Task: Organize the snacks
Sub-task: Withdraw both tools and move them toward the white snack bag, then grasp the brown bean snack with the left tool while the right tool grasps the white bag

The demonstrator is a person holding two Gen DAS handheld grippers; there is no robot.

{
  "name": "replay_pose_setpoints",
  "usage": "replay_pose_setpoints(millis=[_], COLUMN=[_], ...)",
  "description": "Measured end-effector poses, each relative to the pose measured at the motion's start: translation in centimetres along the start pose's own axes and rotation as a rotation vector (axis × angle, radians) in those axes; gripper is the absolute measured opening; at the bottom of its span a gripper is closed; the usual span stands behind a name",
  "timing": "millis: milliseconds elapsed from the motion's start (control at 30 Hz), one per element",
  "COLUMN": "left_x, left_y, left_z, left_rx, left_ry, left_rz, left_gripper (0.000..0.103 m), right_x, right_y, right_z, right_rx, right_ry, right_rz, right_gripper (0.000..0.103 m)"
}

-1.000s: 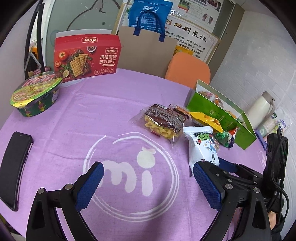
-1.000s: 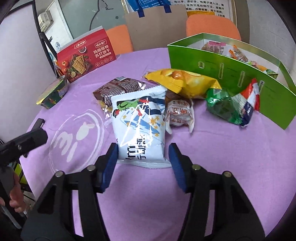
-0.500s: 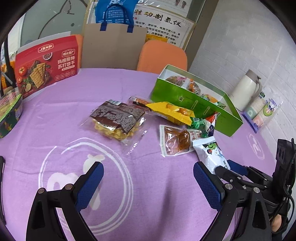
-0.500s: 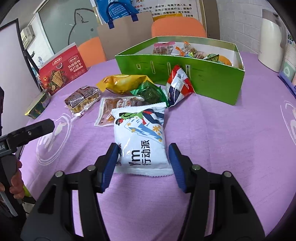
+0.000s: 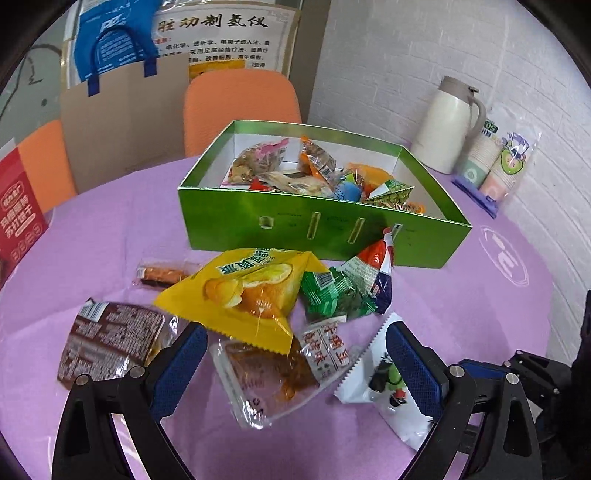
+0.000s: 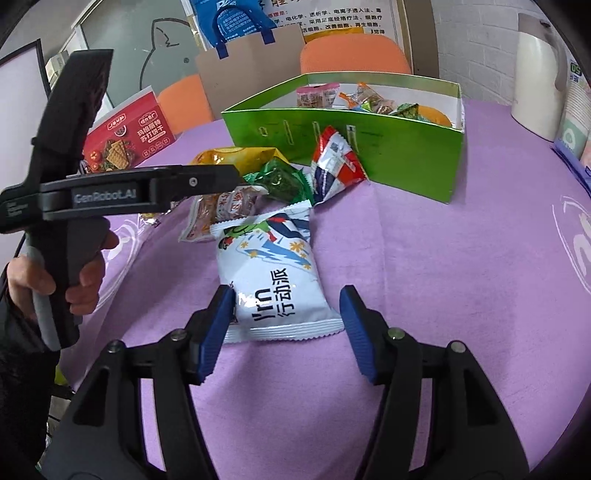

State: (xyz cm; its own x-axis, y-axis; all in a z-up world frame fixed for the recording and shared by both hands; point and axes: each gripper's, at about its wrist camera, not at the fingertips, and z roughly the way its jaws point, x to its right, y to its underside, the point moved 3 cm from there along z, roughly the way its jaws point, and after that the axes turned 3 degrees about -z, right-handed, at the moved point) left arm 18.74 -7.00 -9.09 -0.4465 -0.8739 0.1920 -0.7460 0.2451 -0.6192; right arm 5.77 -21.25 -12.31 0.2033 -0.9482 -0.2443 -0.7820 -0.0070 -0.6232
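Right tool open astride white cartoon-printed snack packet, flat on purple cloth

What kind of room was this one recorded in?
Probably an office or meeting room rather than a home: orange chairs around a purple-clothed table, a printed poster on the wall, and a thermos jug beside sleeved paper cups.

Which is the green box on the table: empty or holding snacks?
Holding snacks. The green box is open-topped, with several wrapped packets inside.
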Motion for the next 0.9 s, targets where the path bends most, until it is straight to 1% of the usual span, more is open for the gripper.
replay_pose_setpoints(millis=[100,133,200,267,333,400,433,467,500,567,633,767,833,900], left_x=[0.2,0.1,-0.3,-0.6,-0.5,-0.4,-0.1,0.2,0.5,0.6,0.3,0.0,0.0,-0.3], left_y=[-0.6,-0.6,0.0,1.2,2.5,3.5,3.8,4.1,4.1,3.5,2.5,0.1,-0.7,-0.9], left_z=[1.5,2.0,2.9,3.0,2.1,1.2,0.8,0.5,0.1,-0.2,-0.1,1.1,2.2,3.5], left_rx=[-0.031,-0.052,-0.102,-0.13,-0.115,-0.114,-0.121,-0.12,-0.108,-0.07,-0.043,-0.032,-0.047,-0.086], left_ry=[-0.005,-0.005,0.015,0.045,0.069,0.092,0.117,0.126,0.106,0.045,0.025,0.054,0.069,0.073], left_rz=[0.013,0.009,-0.013,-0.042,-0.048,-0.047,-0.037,-0.02,-0.001,0.025,0.002,-0.015,-0.014,-0.021], left_gripper=[0.099,0.099,0.099,0.098,0.098,0.098,0.098,0.098,0.098,0.098,0.098,0.098,0.098,0.098], right_x=[0.9,1.1,1.2,1.2,1.2,1.3,1.4,1.4,1.5,1.5,1.5,2.0,2.1,2.3], right_y=[0.2,0.2,0.3,0.3,0.2,0.2,0.2,0.2,0.2,0.2,0.3,0.6,0.7,0.8], right_z=[-0.3,-0.3,-0.4,-0.4,-0.4,-0.3,-0.2,-0.3,-0.3,-0.4,-0.7,-0.8,-0.9,-1.0], right_rx=[0.002,0.001,0.002,0.002,0.001,0.0,-0.001,0.0,0.0,-0.001,0.001,-0.005,-0.006,-0.008], right_ry=[0.016,0.015,0.017,0.019,0.018,0.021,0.018,0.016,0.016,0.021,0.034,0.036,0.043,0.052], right_rz=[0.018,0.026,0.025,0.018,0.021,0.021,0.024,0.029,0.032,0.03,0.026,0.044,0.045,0.044], right_gripper=[0.063,0.063,0.063,0.063,0.064,0.067,0.067,0.067,0.067,0.067,0.067,0.067,0.068,0.068])
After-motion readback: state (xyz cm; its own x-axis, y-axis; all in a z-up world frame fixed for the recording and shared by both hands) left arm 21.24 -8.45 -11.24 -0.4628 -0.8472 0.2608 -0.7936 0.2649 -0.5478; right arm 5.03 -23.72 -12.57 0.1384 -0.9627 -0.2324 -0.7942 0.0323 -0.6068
